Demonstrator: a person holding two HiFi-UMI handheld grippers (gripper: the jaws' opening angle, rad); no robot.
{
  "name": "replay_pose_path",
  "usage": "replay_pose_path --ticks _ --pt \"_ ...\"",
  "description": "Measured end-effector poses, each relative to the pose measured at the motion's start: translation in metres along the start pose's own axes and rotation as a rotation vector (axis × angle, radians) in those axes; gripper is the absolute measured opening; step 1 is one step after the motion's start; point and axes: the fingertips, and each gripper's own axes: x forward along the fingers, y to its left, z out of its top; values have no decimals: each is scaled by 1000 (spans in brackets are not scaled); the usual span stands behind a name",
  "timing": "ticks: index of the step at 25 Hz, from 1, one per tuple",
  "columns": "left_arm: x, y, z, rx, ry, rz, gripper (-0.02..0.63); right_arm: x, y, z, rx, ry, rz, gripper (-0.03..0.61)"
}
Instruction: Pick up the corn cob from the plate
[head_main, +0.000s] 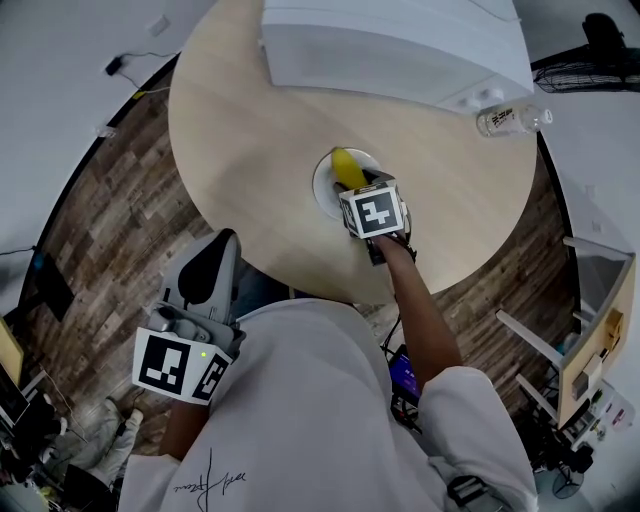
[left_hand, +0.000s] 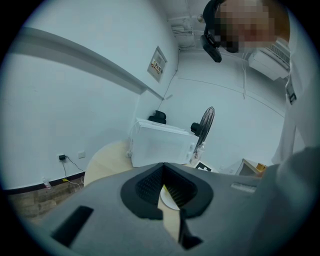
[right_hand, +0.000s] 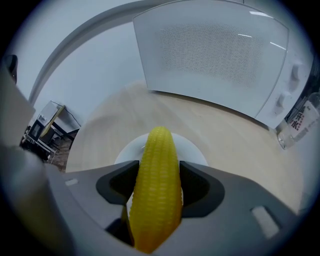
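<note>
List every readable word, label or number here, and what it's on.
No text can be quoted.
Dark cursive print on the white shirt: illegible scrawl.
Framed wall notice: too small.
Clear plastic bottle, its label: blurred.
Black-and-white marker cubes: patterns only, no characters.

Left claw (left_hand: 165, 180) empty, microwave (left_hand: 162, 145), fan (left_hand: 204, 125)

A white microwave (head_main: 390, 45) sits at the far edge of a round, pale wood worktop (head_main: 250, 180), a clear water bottle (head_main: 510, 121) lying beside it, with a black fan (left_hand: 204, 125) behind and dark plank floor (head_main: 110, 220) below.
</note>
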Motion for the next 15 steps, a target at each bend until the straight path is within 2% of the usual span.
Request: replay_pose_path --ticks 15 --pt "-4 -14 3 15 -15 -4 -9 -6 0 -3 16 1 26 267"
